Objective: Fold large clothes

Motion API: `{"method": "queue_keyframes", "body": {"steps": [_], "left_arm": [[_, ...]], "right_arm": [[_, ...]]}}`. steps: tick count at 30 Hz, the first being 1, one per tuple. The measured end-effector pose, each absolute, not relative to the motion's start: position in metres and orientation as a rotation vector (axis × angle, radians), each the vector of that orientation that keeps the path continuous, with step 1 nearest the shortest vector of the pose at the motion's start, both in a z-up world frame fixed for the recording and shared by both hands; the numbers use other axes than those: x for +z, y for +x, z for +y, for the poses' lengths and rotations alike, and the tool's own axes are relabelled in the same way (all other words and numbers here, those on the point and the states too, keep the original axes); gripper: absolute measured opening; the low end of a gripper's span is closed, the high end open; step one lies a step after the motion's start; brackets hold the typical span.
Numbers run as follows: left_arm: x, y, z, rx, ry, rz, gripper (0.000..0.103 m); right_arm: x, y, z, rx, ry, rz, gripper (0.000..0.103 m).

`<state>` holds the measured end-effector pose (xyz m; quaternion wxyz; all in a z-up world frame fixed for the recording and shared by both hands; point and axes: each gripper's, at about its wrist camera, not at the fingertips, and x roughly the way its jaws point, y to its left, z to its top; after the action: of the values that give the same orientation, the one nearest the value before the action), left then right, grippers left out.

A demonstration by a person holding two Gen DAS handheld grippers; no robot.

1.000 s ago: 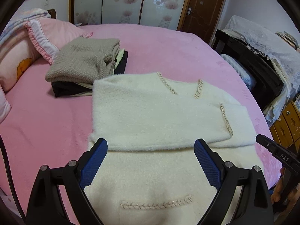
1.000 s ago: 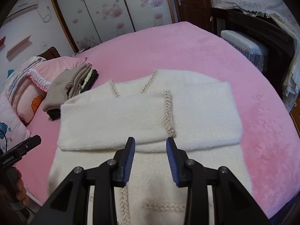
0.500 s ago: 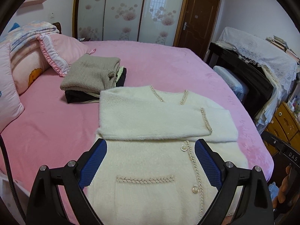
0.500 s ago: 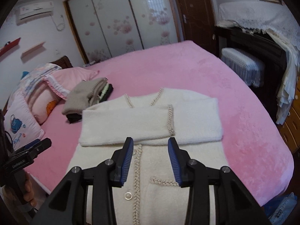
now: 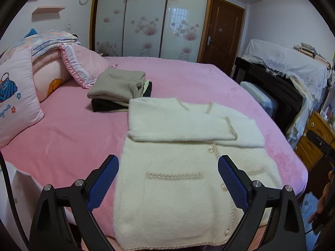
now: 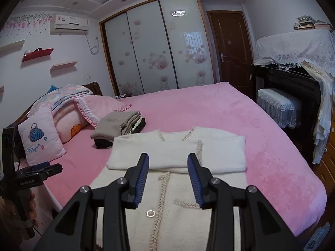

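Two grippers in frame, both empty. Left gripper (image 5: pixel 168 177) sits at the bottom of the left wrist view, blue pads spread wide, nothing between them, hovering above the lower part of the cream cardigan (image 5: pixel 180 179). Right gripper (image 6: pixel 168 179) at bottom centre of the right wrist view, jaws partly apart, nothing clamped, also above the garment and not touching it. Cardigan lies flat on the pink bedspread (image 5: pixel 67 133), centre to lower centre in both views, both sleeves folded across the chest as a band, button placket and braided pocket trim visible below the band, hem hanging near the bed's front edge. Folded clothes stack (image 5: pixel 118 89), grey knit on top with dark items under it, sits upper left of the cardigan, just beside its shoulder; whether they touch is hard to tell. Pillows (image 5: pixel 18 96) and folded quilts pile up at the left edge. Sliding wardrobe doors (image 6: pixel 155 48) with flower print fill upper centre, brown door (image 6: pixel 229 50) to their right. Dark furniture with a lace cover (image 6: pixel 297 48) at right, a covered stool (image 6: pixel 278 106) below it. Left gripper also appears at lower left of the right wrist view, with fingers of a hand (image 6: pixel 31 209) around its handle.
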<state>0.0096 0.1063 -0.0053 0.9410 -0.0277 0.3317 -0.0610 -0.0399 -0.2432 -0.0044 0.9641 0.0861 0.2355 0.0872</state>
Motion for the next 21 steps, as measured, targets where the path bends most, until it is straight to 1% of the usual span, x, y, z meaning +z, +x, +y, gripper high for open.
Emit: {"method": "queue_keyframes", "body": {"steps": [7, 8, 12, 18, 21], "left_arm": [[-0.048, -0.014, 0.126, -0.137, -0.040, 0.715, 0.095], [-0.056, -0.016, 0.131, -0.139, -0.041, 0.713, 0.095], [-0.084, -0.016, 0.150, -0.145, -0.043, 0.770, 0.095], [-0.133, -0.011, 0.208, -0.150, -0.185, 0.894, 0.095], [-0.154, -0.013, 0.225, -0.155, -0.232, 0.940, 0.095]], "right_arm": [[-0.032, -0.062, -0.235, 0.153, 0.018, 0.508, 0.040], [-0.039, -0.064, -0.237, 0.174, 0.010, 0.521, 0.041], [-0.060, -0.072, -0.242, 0.207, 0.000, 0.558, 0.042], [-0.097, -0.069, -0.263, 0.175, 0.019, 0.685, 0.042], [-0.115, -0.071, -0.278, 0.159, 0.033, 0.735, 0.042]]}}
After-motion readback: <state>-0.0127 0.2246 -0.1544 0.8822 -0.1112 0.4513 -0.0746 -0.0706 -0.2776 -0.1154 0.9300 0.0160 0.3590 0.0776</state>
